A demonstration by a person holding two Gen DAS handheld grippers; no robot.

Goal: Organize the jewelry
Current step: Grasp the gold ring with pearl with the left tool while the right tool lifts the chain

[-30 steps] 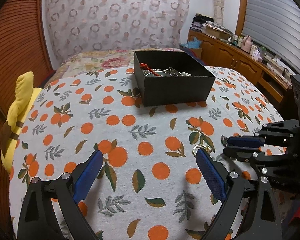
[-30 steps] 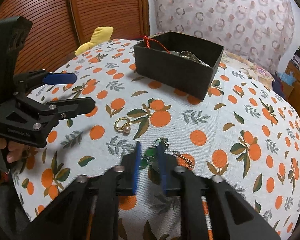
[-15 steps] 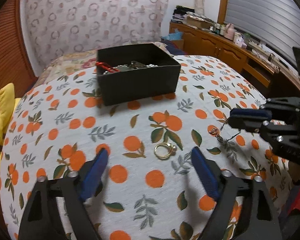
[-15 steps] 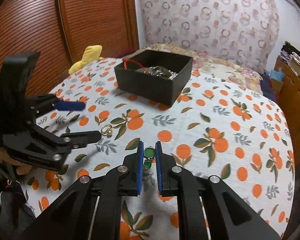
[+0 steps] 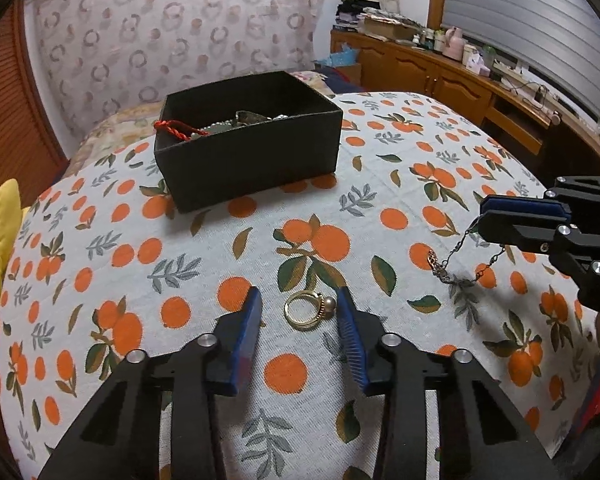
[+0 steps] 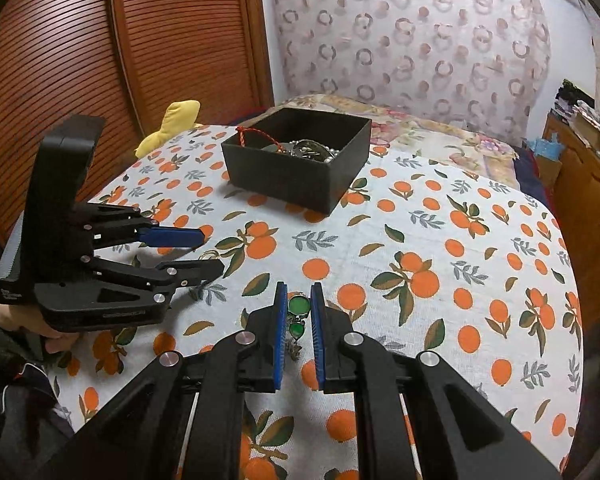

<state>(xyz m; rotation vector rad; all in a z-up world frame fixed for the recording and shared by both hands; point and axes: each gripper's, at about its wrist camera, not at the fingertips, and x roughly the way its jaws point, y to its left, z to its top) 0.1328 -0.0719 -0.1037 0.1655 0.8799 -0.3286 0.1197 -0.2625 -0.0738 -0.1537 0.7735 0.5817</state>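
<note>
A gold ring with a pearl [image 5: 309, 310] lies on the orange-print tablecloth between the blue pads of my left gripper [image 5: 299, 312], which is open around it without touching. My right gripper [image 6: 299, 306] is shut on a chain necklace with green stones [image 6: 299, 307] and holds it above the cloth; the chain [image 5: 452, 256] dangles from it in the left wrist view. A black box [image 5: 252, 160] with a red cord and several pieces of jewelry stands further back; it also shows in the right wrist view [image 6: 300, 176].
A yellow plush [image 6: 172, 120] sits at the table's far left edge. A wooden sideboard [image 5: 460, 88] with clutter stands to the right. A patterned curtain hangs behind the table.
My left gripper has moved over to the ring and narrowed around it. My right gripper has lifted the necklace higher off the cloth.
</note>
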